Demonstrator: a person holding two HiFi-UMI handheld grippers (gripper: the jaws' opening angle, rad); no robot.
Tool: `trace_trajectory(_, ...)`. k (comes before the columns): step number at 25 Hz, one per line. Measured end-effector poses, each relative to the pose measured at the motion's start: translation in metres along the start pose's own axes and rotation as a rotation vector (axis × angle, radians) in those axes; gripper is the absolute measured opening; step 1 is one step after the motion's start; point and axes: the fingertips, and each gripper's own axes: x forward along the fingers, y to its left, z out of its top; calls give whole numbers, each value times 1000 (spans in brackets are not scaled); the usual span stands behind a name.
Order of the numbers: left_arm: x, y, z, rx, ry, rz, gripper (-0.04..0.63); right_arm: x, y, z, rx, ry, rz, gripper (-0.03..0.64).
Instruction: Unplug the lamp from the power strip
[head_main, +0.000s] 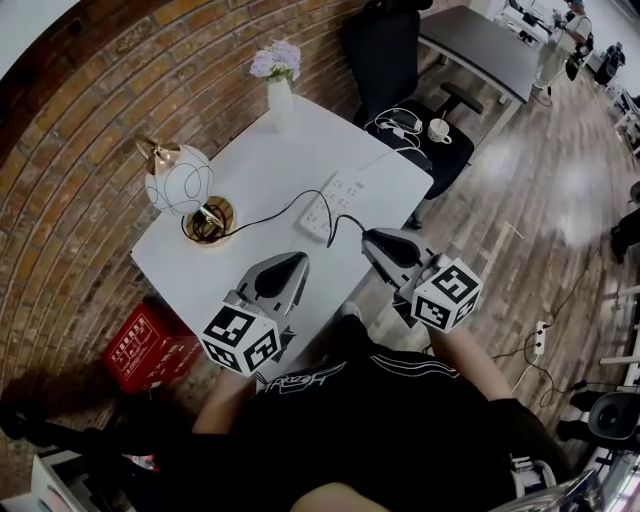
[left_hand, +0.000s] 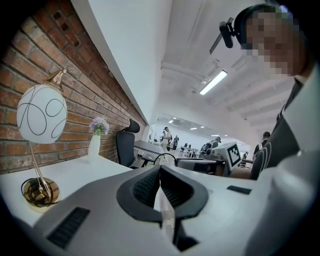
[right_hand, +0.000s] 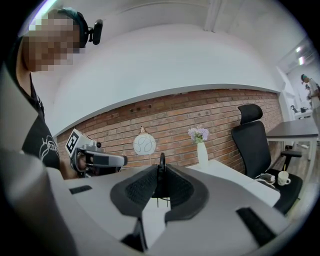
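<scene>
Your right gripper (right_hand: 161, 170) is clamped on the plug (right_hand: 161, 187), 2 pins showing, near the power strip (head_main: 335, 200). Your left gripper (left_hand: 160, 167) is closed and empty, level over the table (head_main: 200, 270).

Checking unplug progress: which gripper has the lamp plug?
The right gripper: its jaws are shut on the black plug, with the prongs showing below them and the cord trailing to the lamp. The left gripper is shut on nothing.

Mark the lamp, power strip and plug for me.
White globe lamp with gold base (head_main: 178, 180), head view, globe shade.
White plastic power strip (head_main: 335, 200), head view, middle of body.
Black plug (right_hand: 161, 184), right gripper view, body between jaws.
</scene>
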Motion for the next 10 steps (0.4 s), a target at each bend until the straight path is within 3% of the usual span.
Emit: trace_trajectory(10, 0, -7, -10, -9, 3, 7, 5, -4, 3, -8, -2, 7, -6, 34)
